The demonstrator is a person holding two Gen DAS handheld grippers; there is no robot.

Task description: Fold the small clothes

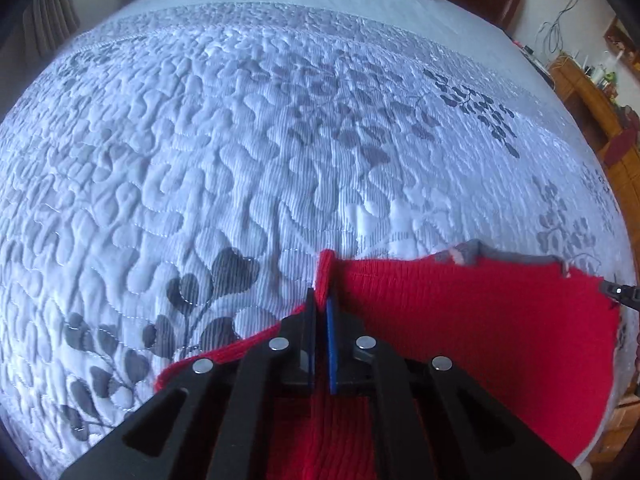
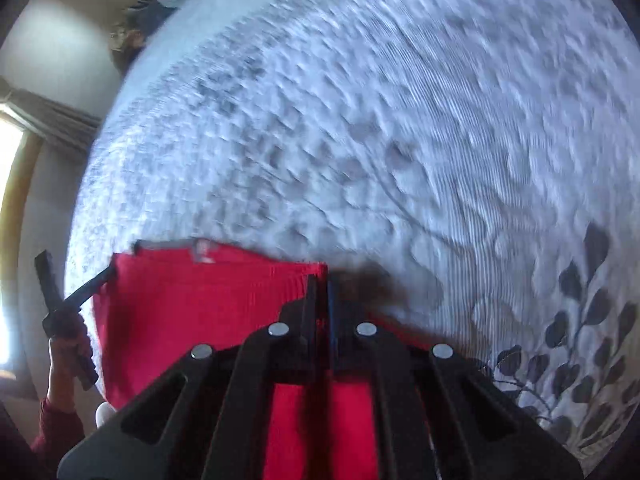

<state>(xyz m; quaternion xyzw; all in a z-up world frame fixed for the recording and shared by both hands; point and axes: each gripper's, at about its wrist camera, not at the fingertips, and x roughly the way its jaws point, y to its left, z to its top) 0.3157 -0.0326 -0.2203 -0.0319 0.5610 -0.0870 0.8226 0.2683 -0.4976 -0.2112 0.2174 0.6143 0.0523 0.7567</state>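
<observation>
My left claw (image 1: pixel 320 300) and right claw (image 2: pixel 319 284) are each clamped on a corner of the red knitted garment (image 1: pixel 460 320), which lies on the quilted bed (image 1: pixel 260 140). To fold neatly, I should carry both corners level, together.

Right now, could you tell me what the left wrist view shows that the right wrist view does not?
Only the left wrist view shows the wooden cabinet beside the bed and the left gripper shut on a pinched fold of the red knit garment. Only the right wrist view shows the window, the person's hand and the right gripper at the garment's corner. Both show the quilted bedspread.
</observation>
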